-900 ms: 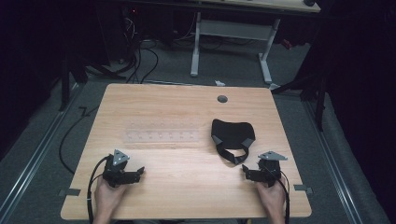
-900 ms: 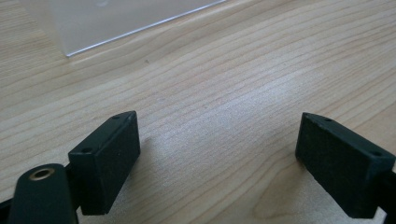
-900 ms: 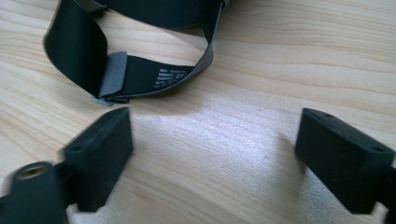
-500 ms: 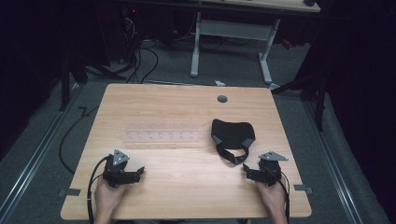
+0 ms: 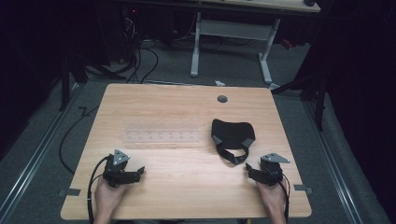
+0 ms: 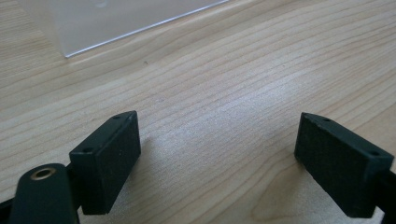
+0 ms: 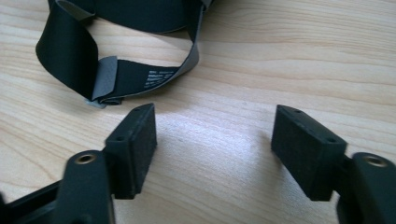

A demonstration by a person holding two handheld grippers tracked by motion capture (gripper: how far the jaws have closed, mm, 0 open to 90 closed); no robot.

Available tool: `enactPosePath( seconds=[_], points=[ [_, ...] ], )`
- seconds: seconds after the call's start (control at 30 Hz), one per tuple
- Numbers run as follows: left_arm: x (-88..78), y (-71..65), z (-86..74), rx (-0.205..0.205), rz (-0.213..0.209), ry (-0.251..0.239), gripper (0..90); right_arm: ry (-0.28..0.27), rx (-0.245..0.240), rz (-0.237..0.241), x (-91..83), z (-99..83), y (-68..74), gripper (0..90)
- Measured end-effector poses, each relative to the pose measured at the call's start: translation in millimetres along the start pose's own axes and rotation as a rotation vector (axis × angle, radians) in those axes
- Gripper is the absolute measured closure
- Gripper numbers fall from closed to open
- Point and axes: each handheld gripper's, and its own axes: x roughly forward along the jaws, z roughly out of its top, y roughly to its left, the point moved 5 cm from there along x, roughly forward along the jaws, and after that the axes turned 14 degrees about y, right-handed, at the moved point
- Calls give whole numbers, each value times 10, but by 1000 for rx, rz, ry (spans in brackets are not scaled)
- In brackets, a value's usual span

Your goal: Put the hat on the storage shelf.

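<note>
Two grippers rest low at the near edge of the wooden table (image 5: 187, 100), one in each of the person's hands, and neither holds anything. The right gripper (image 5: 252, 171) sits at the near right with its jaws spread wide over bare wood, and just beyond them lies the black eye mask (image 5: 232, 134), its strap (image 7: 135, 79) looped toward the near side so that the fold of the band is the closest part. The left gripper (image 5: 136, 172) sits at the near left, jaws likewise wide apart and empty, aimed at the clear plastic tray (image 5: 161, 136), which lies flat near the middle of the table, left of the mask and apart from it. The step in hand looks like the first reach for the mask. To do it well, the right gripper should probably slide forward low and level, bring one jaw to each side of the strap's fold, and close only once the band is squarely between the pads; a thin, limp strap may slip from a shallow pinch. Both forearms enter from the near edge, wrists low, jaws pointing roughly away and slightly inward.
</note>
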Motion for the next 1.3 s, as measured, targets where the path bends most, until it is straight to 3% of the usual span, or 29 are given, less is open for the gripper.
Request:
enactPosePath(
  seconds=[0.13, 0.43, 0.6, 0.73, 0.8, 0.9, 1.3],
  points=[
    [1, -1, 0, 0, 1, -1, 149, 1, 15, -10, -18, -14, -14, 367],
    [0, 0, 4, -5, -1, -3, 155, -71, 61, 8, -160, -6, -1, 469],
    [1, 2, 3, -3, 1, -3, 156, -103, 68, 11, -231, 61, -10, 448],
    [1, 2, 3, -3, 1, -3, 156, -183, 63, -12, -331, 134, 17, 437],
    [0, 1, 3, -3, 1, -2, 157, -189, 82, 8, -353, 179, 27, 419],
    [1, 2, 3, -2, 2, -4, 157, -205, 82, 0, -356, 249, 22, 412],
    [1, 1, 4, -4, 1, -3, 157, -181, 93, -23, -289, 507, -30, 336]
  ],
)
